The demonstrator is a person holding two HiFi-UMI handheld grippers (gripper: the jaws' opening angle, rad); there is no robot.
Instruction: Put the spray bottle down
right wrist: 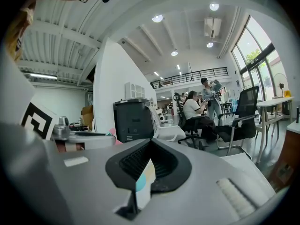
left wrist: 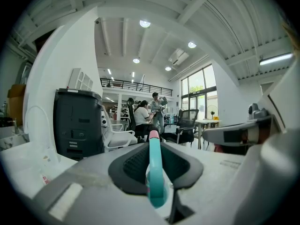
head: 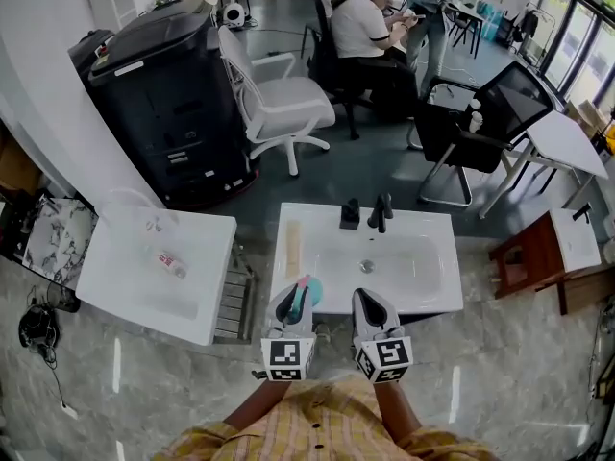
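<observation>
The spray bottle [head: 304,294] is teal with a pink tip, and it stands up between the jaws of my left gripper [head: 293,303], which is shut on it over the near left edge of the white sink counter [head: 423,229]. In the left gripper view the spray bottle [left wrist: 154,172] fills the slot of the left gripper [left wrist: 154,150]. My right gripper [head: 370,305] hovers beside it over the counter's near edge. In the right gripper view the right gripper [right wrist: 147,165] has its jaws almost together on a thin white piece [right wrist: 142,184] with teal and cream patches; I cannot tell what it is.
A black faucet [head: 381,211] and a black dispenser [head: 350,213] stand at the back of the basin. A white table [head: 125,277] lies to the left, a wooden stool [head: 538,253] to the right. Behind are a black machine [head: 163,94], a white chair [head: 279,104] and people [head: 360,27].
</observation>
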